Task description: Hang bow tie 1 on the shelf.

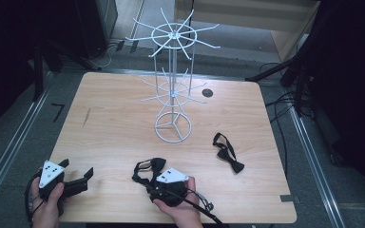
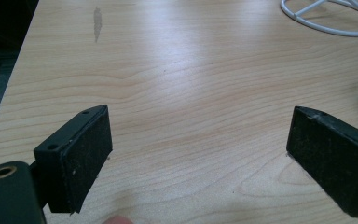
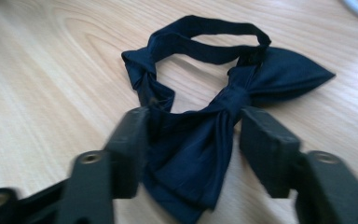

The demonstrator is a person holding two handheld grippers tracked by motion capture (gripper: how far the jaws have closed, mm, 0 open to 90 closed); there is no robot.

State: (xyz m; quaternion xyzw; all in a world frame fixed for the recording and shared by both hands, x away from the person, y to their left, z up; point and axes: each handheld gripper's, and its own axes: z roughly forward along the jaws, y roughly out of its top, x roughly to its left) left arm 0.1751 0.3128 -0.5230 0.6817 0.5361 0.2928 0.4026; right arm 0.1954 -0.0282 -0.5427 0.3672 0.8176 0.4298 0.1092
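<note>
Right gripper view: my fingers straddle the bow tie, not yet clenched. Closing now could pinch one loose wing, so it slips. My left gripper is released over bare worktop.

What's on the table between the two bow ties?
Nothing. In the high view, bare wood separates the bow tie at the right gripper, the near bow tie, from the far bow tie. The white wire rack stands farther back.
</note>
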